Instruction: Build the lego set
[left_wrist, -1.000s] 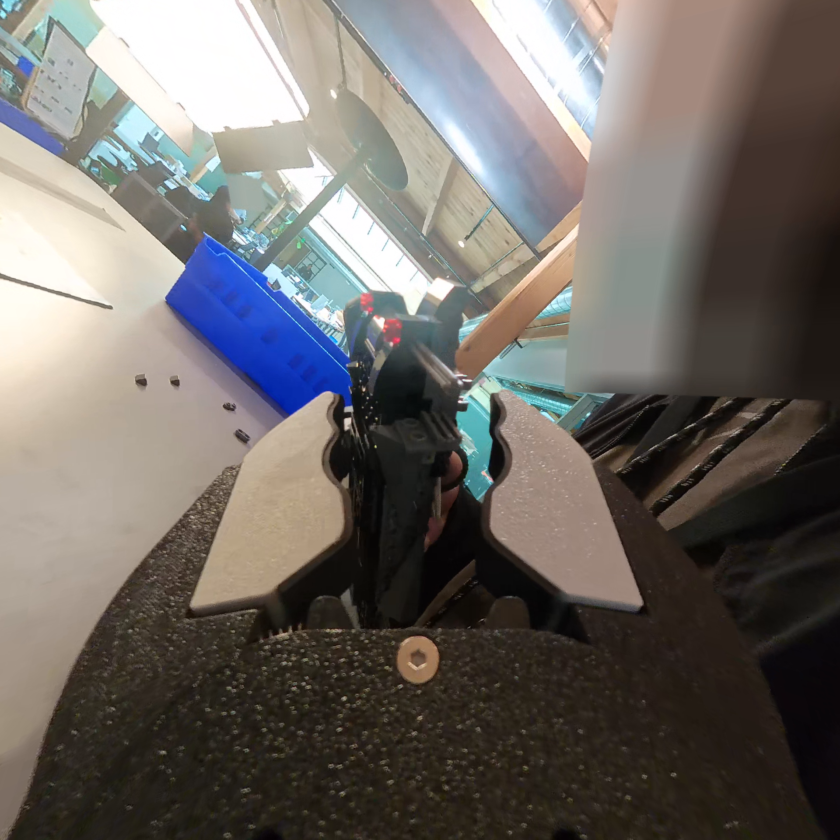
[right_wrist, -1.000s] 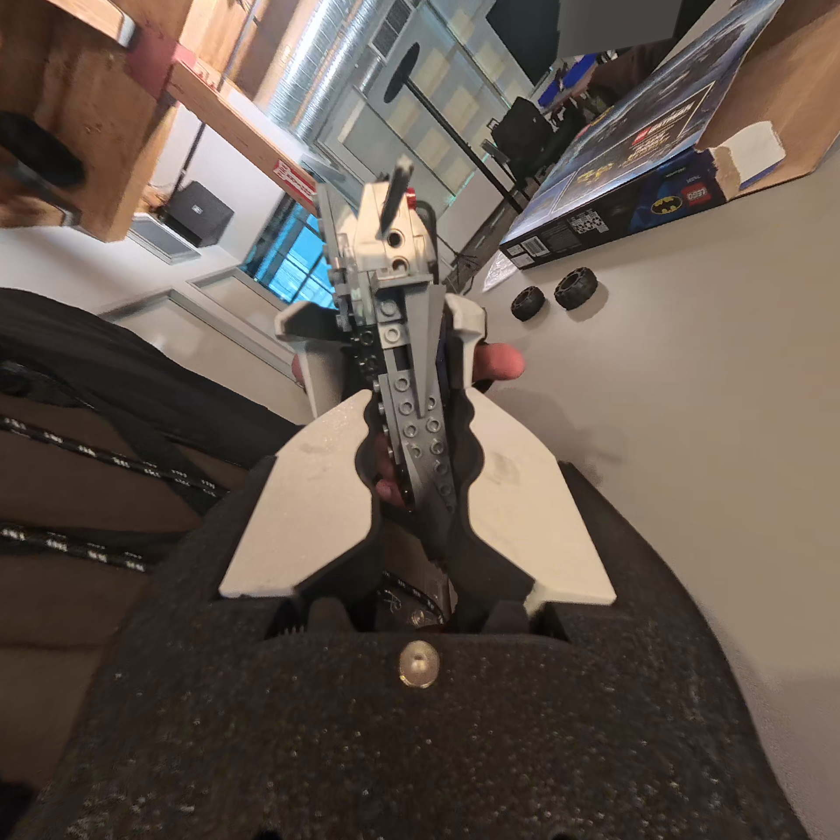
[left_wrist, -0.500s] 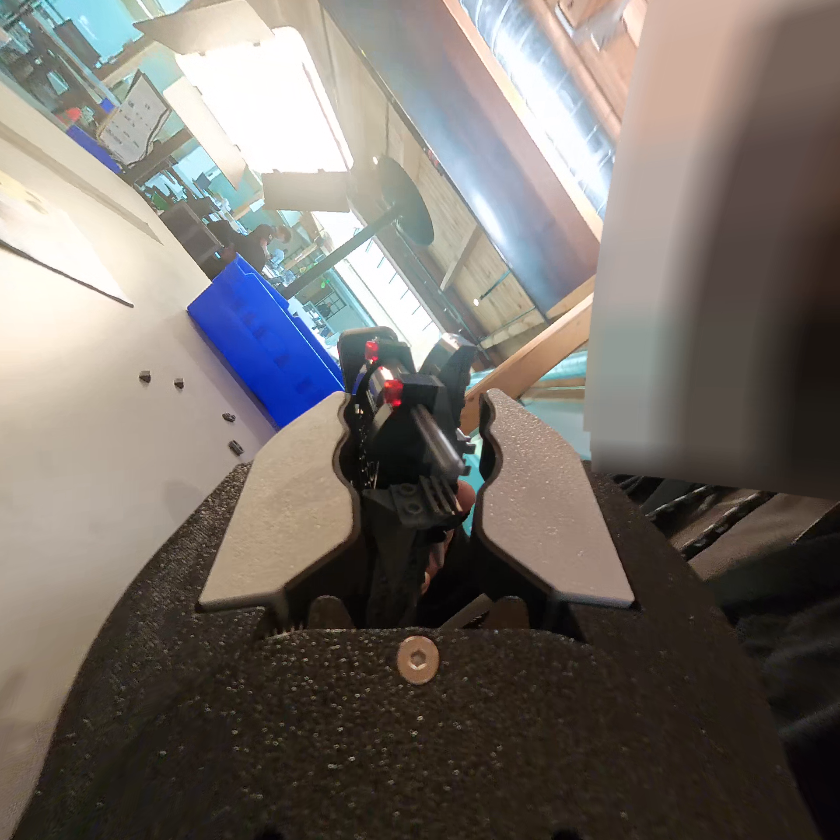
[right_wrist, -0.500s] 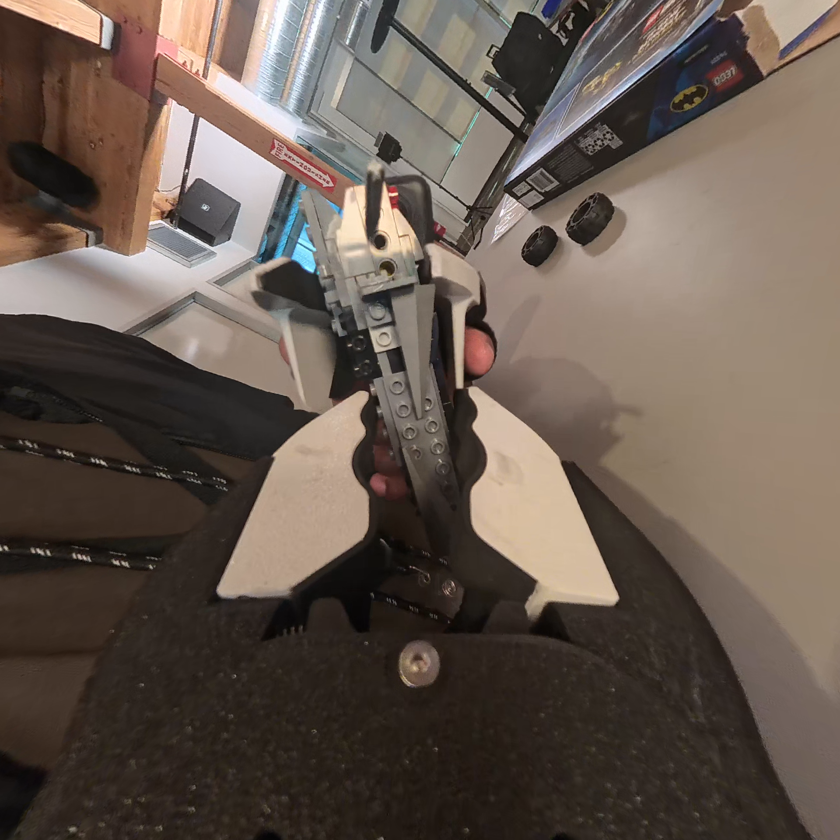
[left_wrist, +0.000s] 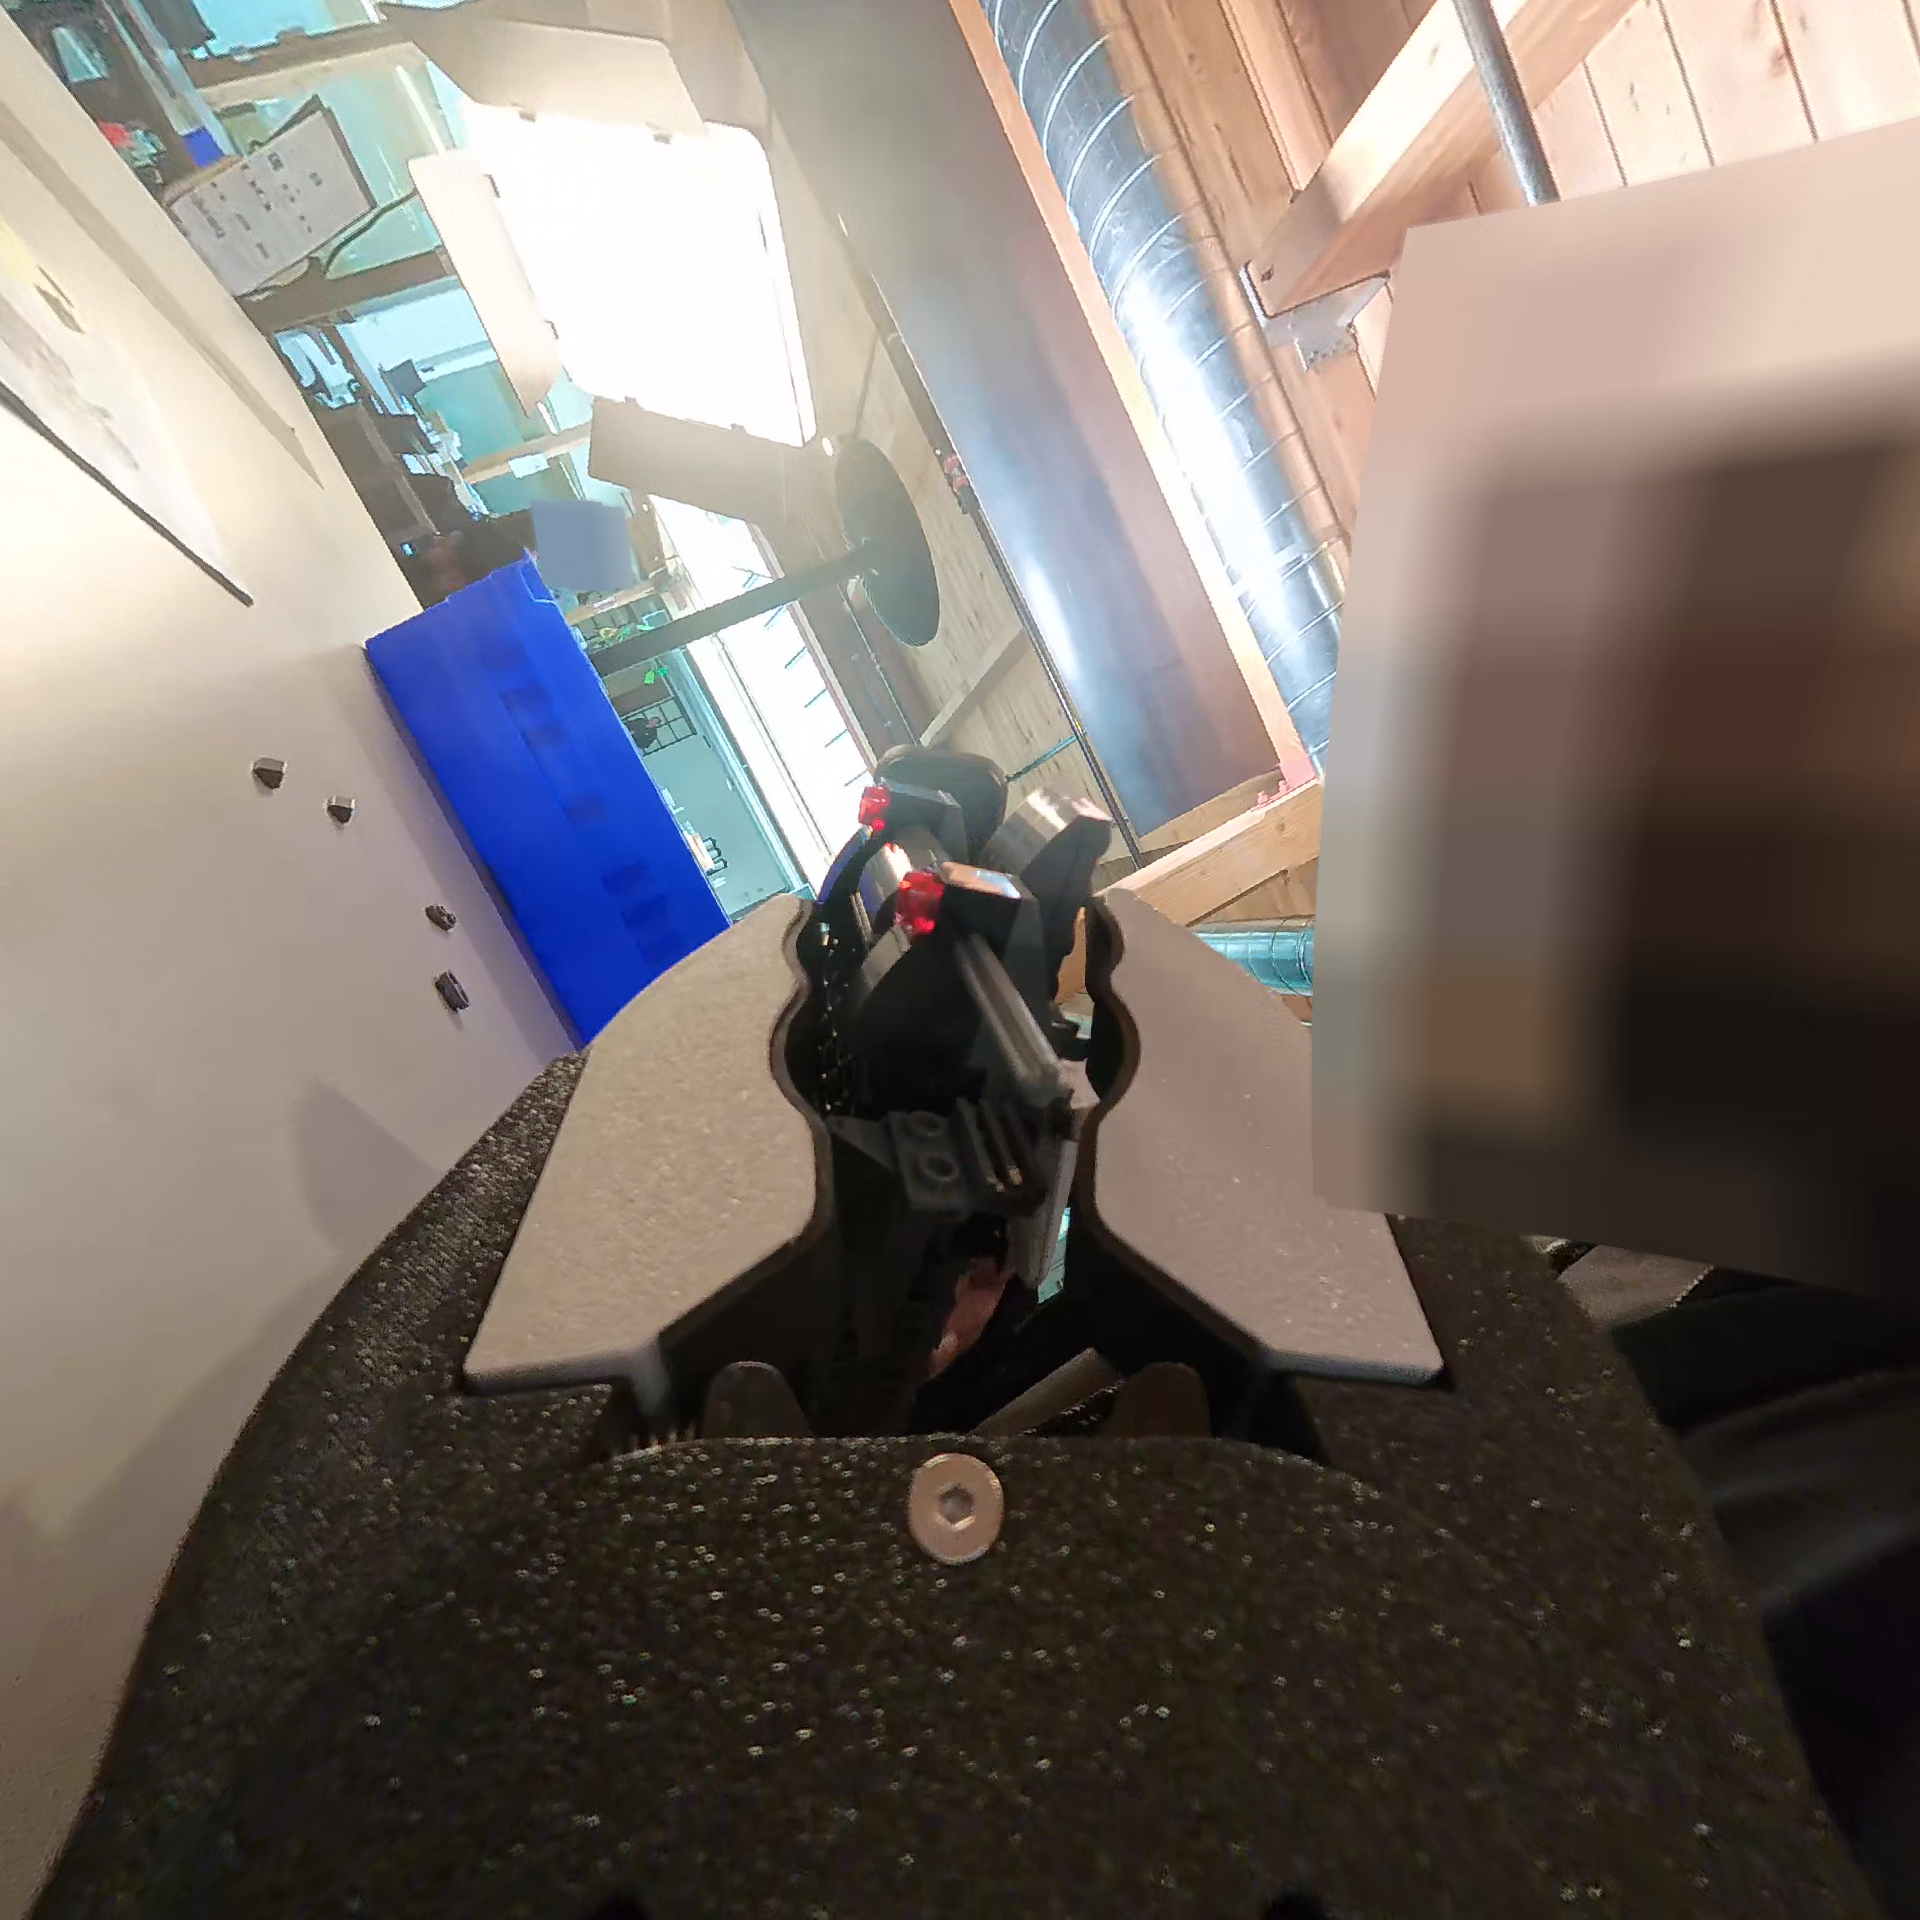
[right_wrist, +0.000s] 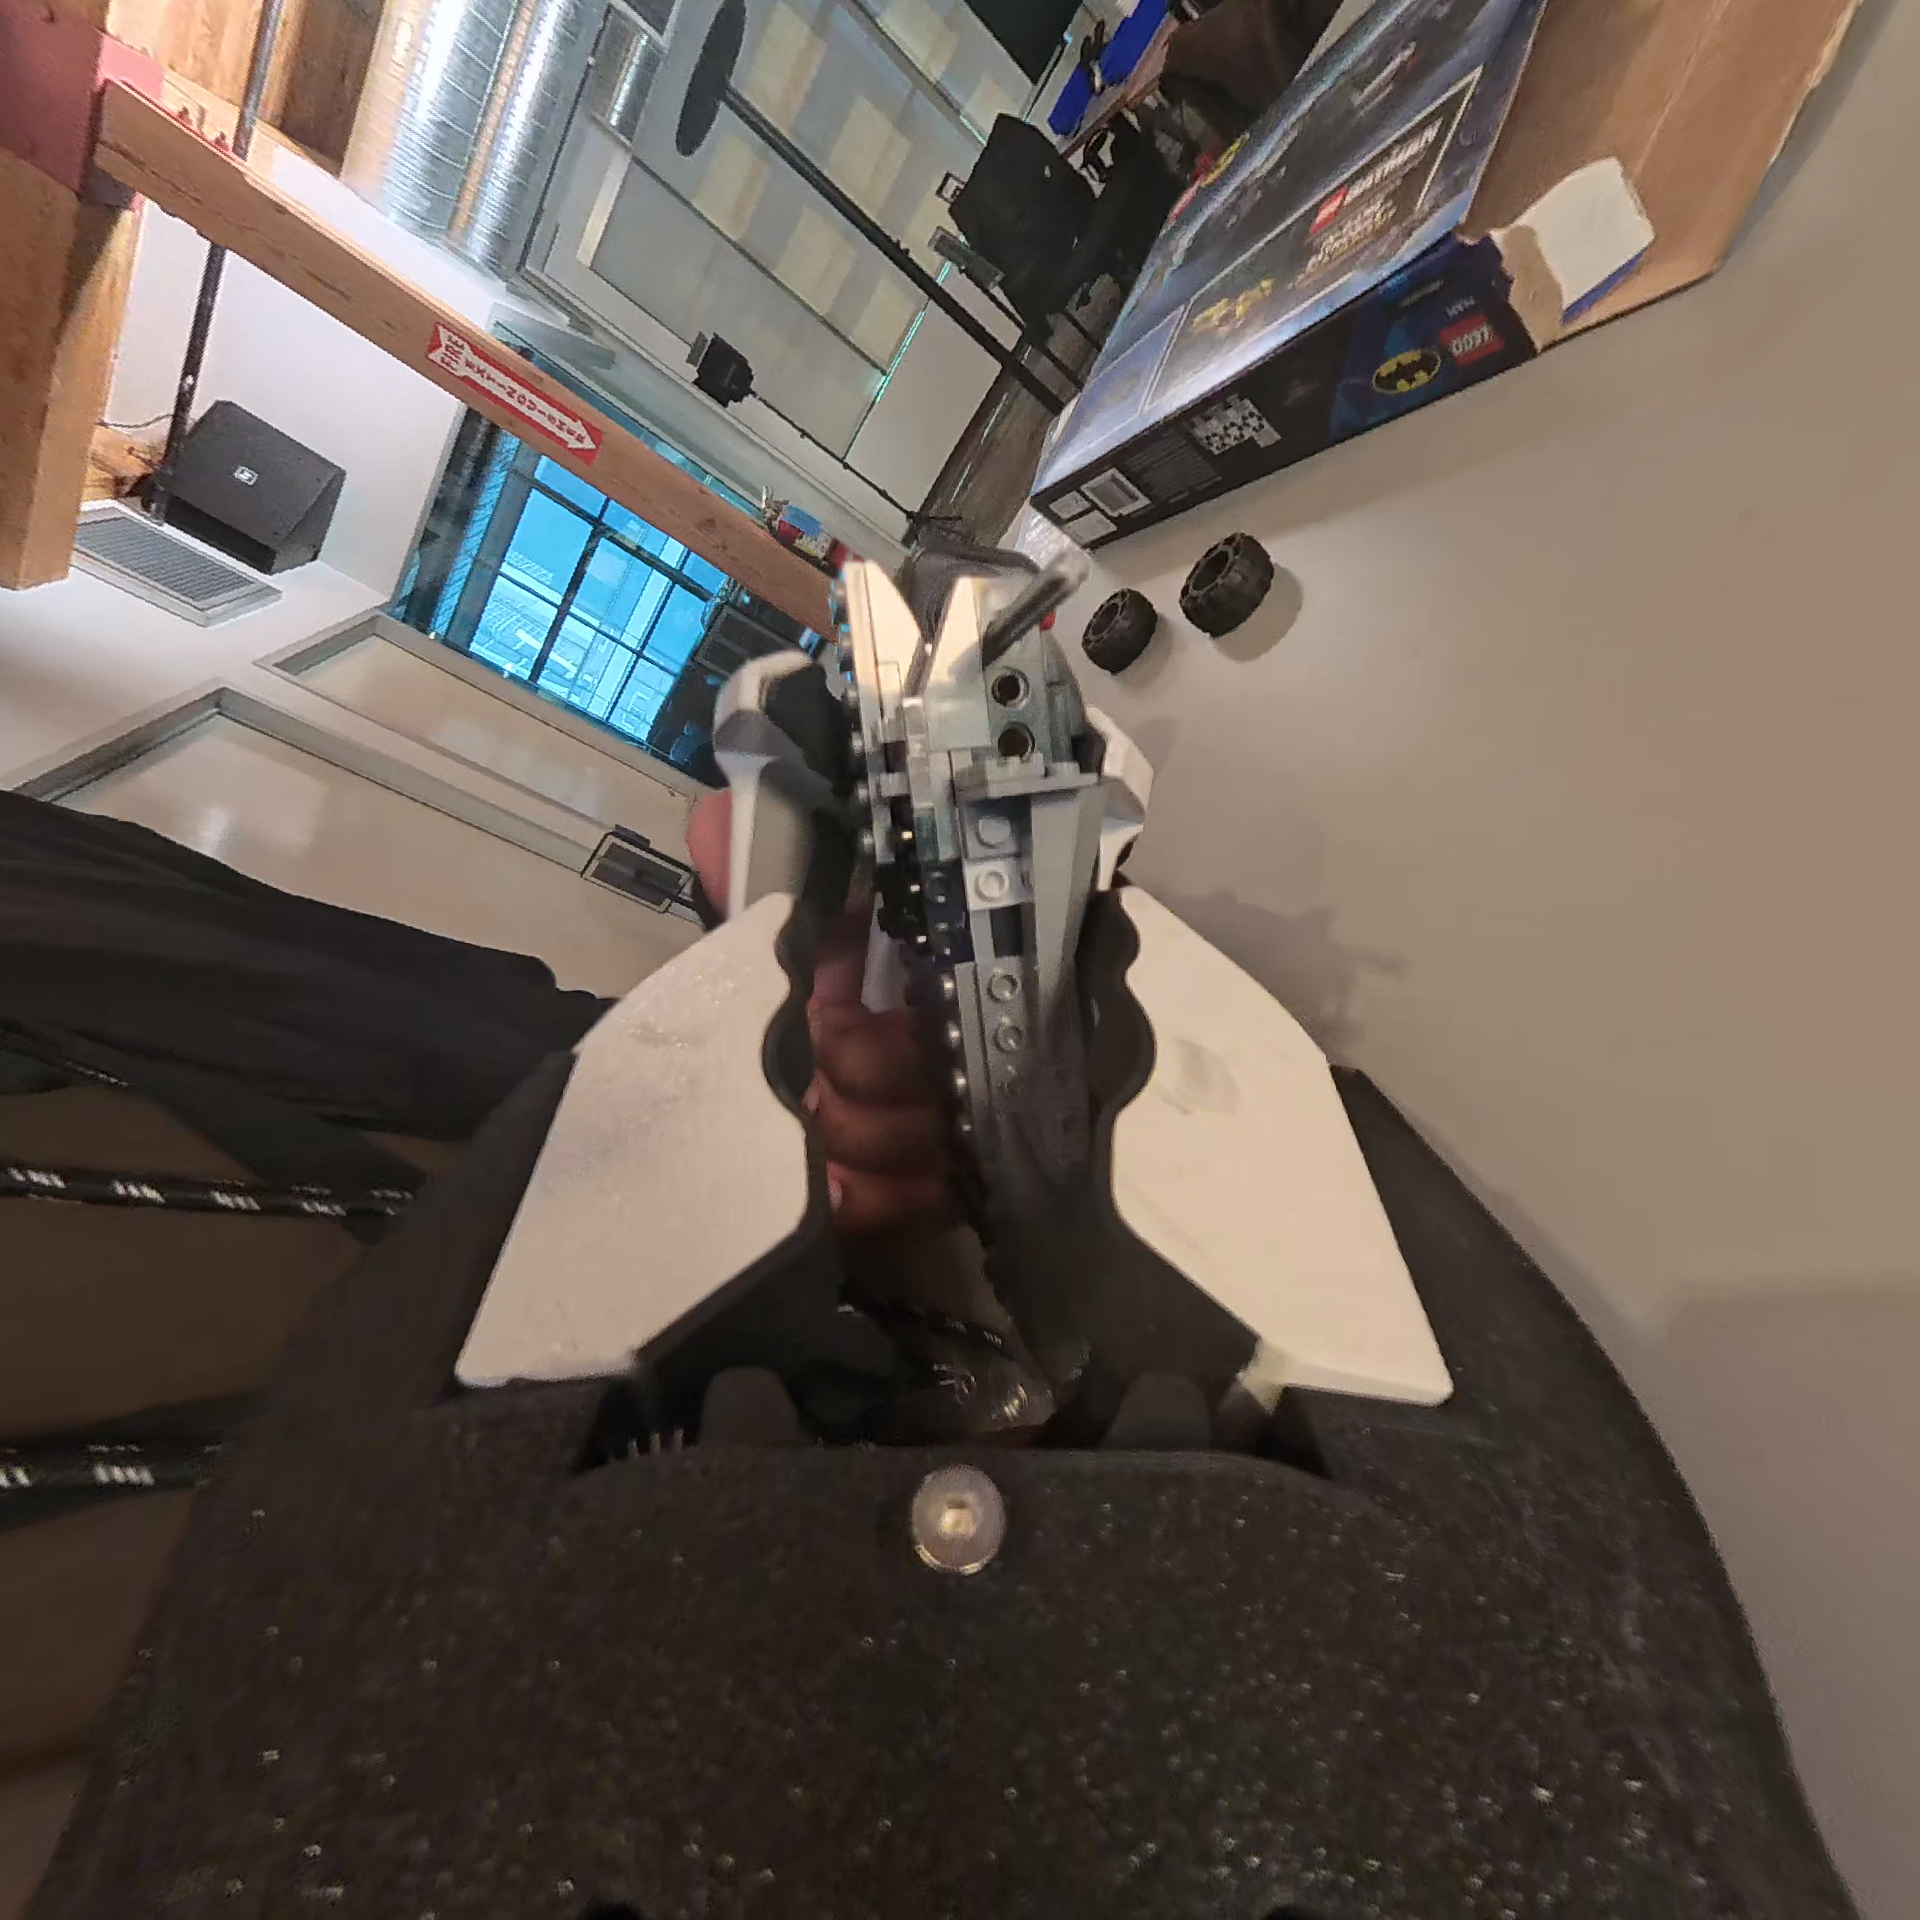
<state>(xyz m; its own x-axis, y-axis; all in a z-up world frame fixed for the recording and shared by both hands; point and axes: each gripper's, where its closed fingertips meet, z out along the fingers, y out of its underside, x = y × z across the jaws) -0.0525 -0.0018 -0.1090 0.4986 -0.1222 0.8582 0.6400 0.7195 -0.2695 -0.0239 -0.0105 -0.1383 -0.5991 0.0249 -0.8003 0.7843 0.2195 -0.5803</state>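
Beyond your left fingers a bright light panel (left_wrist: 644, 270) glows by a ribbed metal duct (left_wrist: 1195, 343) and wooden beams (left_wrist: 1226, 862). Past your right fingers you see a blue-lit window (right_wrist: 582, 613), a timber beam (right_wrist: 416, 312) and a black speaker (right_wrist: 249, 488) on white wall.

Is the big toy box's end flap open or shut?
Open: the toy box has its end flap swung out, showing bare brown cardboard.
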